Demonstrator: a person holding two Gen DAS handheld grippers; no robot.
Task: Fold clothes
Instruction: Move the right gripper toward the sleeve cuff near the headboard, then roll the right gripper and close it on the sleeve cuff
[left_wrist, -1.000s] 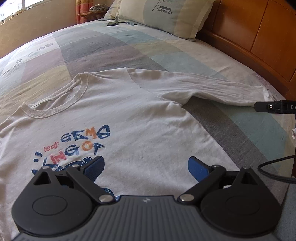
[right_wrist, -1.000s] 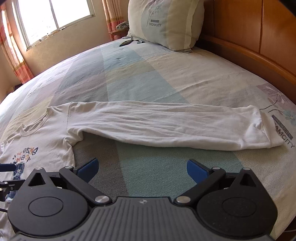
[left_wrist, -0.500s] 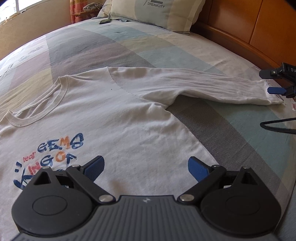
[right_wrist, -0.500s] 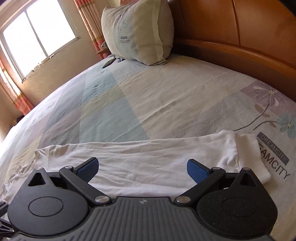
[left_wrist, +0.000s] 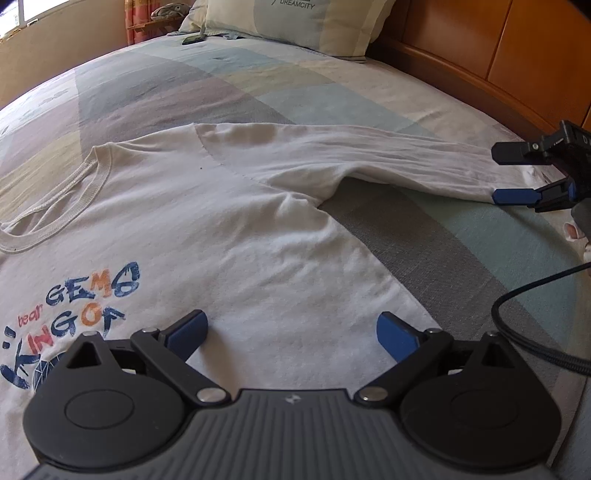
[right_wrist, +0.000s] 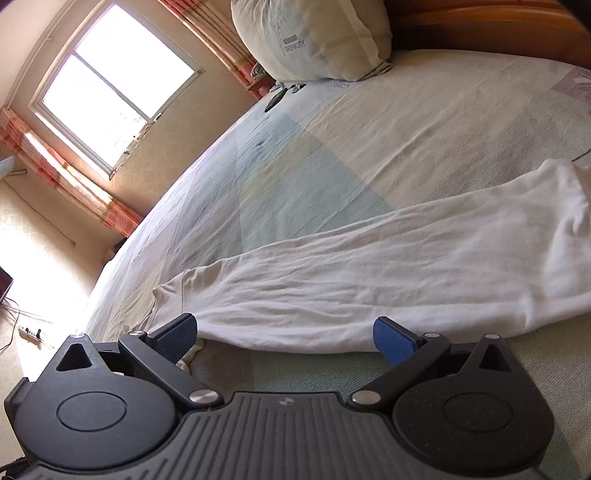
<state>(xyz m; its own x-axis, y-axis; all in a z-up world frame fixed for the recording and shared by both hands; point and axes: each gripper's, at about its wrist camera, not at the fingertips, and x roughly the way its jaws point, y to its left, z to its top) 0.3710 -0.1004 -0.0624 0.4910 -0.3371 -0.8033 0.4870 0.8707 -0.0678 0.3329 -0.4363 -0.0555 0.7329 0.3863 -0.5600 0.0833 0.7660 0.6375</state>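
A white long-sleeved shirt (left_wrist: 236, 236) with a blue and orange print lies flat, face up, on the bed. Its sleeve (left_wrist: 369, 158) stretches out to the right toward the headboard side. My left gripper (left_wrist: 291, 332) hovers open over the shirt's lower body, nothing between its blue pads. In the left wrist view my right gripper (left_wrist: 498, 173) is at the sleeve's cuff end, open, one finger above the fabric and one at its lower edge. The right wrist view is rolled sideways; there the right gripper (right_wrist: 284, 336) stands open against the edge of the sleeve (right_wrist: 388, 266).
The bed has a pastel patchwork sheet (left_wrist: 258, 92). A pillow (left_wrist: 295, 18) lies at the far end, with a dark small object (left_wrist: 192, 38) near it. A wooden headboard (left_wrist: 498, 55) runs along the right. A black cable (left_wrist: 524, 314) trails at right. A window (right_wrist: 114, 88) is beyond.
The left gripper has slid to the right across the shirt's body. The right gripper has dropped to the sleeve's cuff end and rolled onto its side. Both stay open.
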